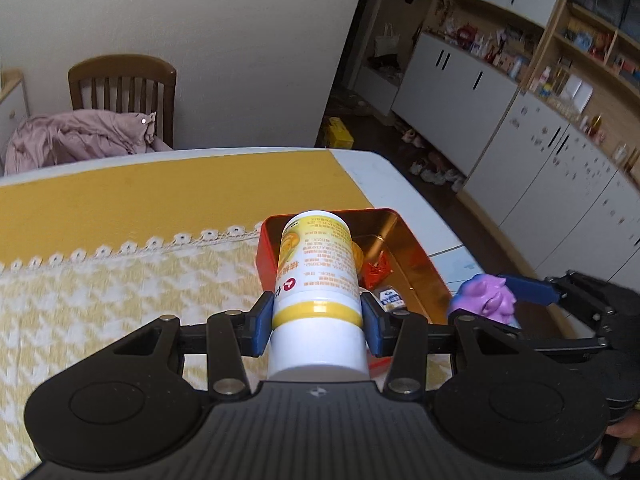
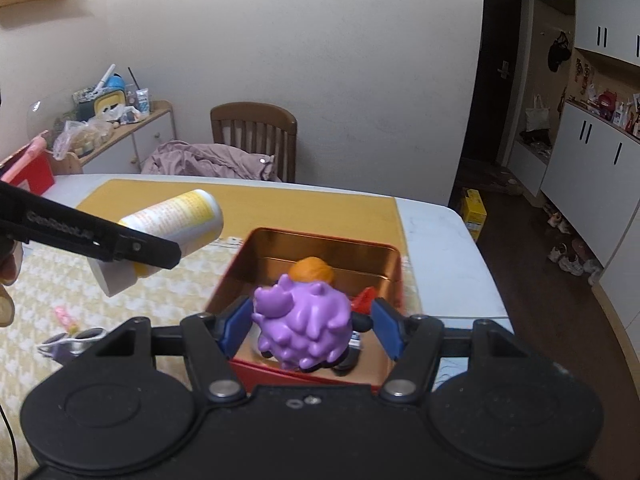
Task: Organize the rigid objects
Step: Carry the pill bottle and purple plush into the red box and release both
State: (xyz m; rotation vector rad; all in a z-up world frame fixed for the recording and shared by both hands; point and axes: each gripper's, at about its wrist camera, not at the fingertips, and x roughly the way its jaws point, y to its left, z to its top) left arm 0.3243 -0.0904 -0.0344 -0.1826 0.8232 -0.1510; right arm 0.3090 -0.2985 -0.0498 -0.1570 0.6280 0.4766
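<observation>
My left gripper [image 1: 318,322] is shut on a white and yellow bottle [image 1: 316,276], held above the near left rim of a red tin box [image 1: 266,256] with a gold inside. The bottle also shows in the right wrist view [image 2: 176,220], tilted, left of the box [image 2: 304,372]. My right gripper [image 2: 306,330] holds a purple spiky toy [image 2: 304,320] over the near part of the box; its left pad touches the toy and a gap shows at the right pad. The toy shows at the right in the left wrist view [image 1: 486,298]. An orange object [image 2: 312,270], a red packet [image 1: 376,270] and a small pack [image 1: 390,298] lie inside the box.
The table carries a yellow cloth [image 1: 160,196] and a houndstooth mat [image 1: 100,300]. Sunglasses [image 2: 74,340] and a pink item [image 2: 66,316] lie on the mat at left. A red box [image 2: 32,172] stands at the far left. A wooden chair with pink clothing [image 2: 224,160] stands behind the table.
</observation>
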